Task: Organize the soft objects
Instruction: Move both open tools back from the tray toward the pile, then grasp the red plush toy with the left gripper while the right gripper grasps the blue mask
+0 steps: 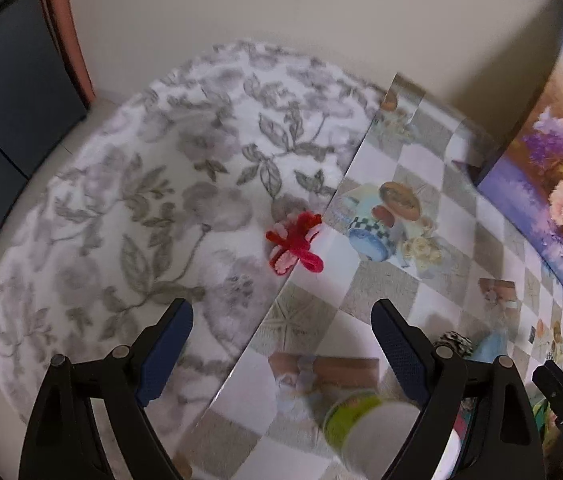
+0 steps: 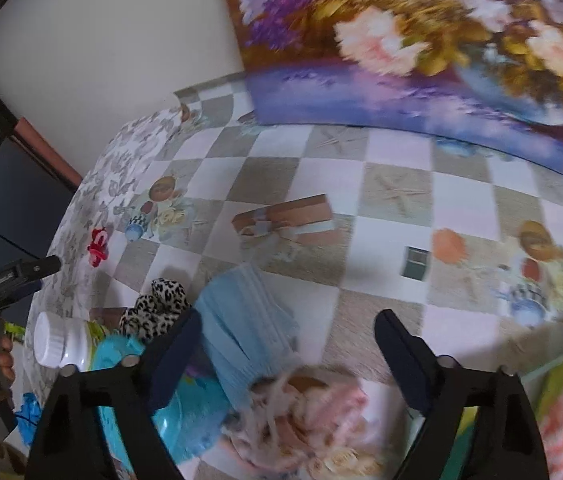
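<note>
Left hand-held gripper (image 1: 283,354): jaws wide apart, nothing between the pads, aimed steeply down at the counter (image 1: 461,240). The red pipe-cleaner bow (image 1: 295,246) lies at 12 o'clock from it, near but untouched, straddling the seam between the grey floral cloth (image 1: 141,200) and the checked oilcloth.

Right hand-held gripper (image 2: 287,354): jaws apart, empty. The blue face masks (image 2: 241,320) lie just ahead toward 11 o'clock, with a pink-and-cream yarn bundle (image 2: 305,412) directly under it.

Step, as judged: approach, no grasp yet. Next move likely needs each gripper lowered so the pads bracket its target before closing.

Bow: fuzzy, looped, thin, probably compliant. Masks: pleated, stacked, slightly fanned; the top one may slide off.
</note>
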`<state>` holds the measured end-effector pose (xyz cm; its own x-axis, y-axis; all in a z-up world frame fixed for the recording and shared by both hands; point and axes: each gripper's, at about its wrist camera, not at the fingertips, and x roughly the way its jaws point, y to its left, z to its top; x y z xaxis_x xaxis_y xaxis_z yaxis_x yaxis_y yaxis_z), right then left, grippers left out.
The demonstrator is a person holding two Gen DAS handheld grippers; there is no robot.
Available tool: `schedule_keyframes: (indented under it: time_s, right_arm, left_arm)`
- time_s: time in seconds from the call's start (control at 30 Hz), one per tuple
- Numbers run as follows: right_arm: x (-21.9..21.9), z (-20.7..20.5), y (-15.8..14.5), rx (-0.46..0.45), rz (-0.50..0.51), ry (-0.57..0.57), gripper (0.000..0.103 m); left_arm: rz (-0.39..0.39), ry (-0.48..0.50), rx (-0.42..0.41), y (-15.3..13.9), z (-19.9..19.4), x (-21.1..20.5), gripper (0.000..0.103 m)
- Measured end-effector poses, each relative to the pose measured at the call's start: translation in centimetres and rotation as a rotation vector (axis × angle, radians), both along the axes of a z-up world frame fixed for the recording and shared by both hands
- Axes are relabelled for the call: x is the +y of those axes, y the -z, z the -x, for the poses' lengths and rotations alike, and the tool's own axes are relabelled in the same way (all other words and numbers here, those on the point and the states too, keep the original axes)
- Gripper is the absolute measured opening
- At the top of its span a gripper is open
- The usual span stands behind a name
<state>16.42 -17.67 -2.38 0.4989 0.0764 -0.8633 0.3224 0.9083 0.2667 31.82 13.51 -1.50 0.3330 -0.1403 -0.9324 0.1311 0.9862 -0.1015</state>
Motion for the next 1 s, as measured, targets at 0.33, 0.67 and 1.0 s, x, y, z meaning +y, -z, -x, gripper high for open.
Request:
schedule_keyframes:
  time_s: [0.33, 0.67, 1.0]
  right_arm:
    - [1.2, -4.4, 3.4, 0.074, -0.013, -0.081, 0.058]
    - [1.9, -4.8, 4.4, 0.072, -0.015, -0.101, 0.027]
    - [0.7, -3.9, 4.6, 0.058, -0.034, -0.063, 0.008]
  left_arm:
    - [0.009, 0.037, 0.049, 3.6, -3.9, -1.2, 0.082]
    - [0.010, 0.053, 0.058, 5.6, -5.7, -1.7, 0.053]
    - [0.018, 0.006, 0.040, 5.5, -5.5, -0.9, 0.024]
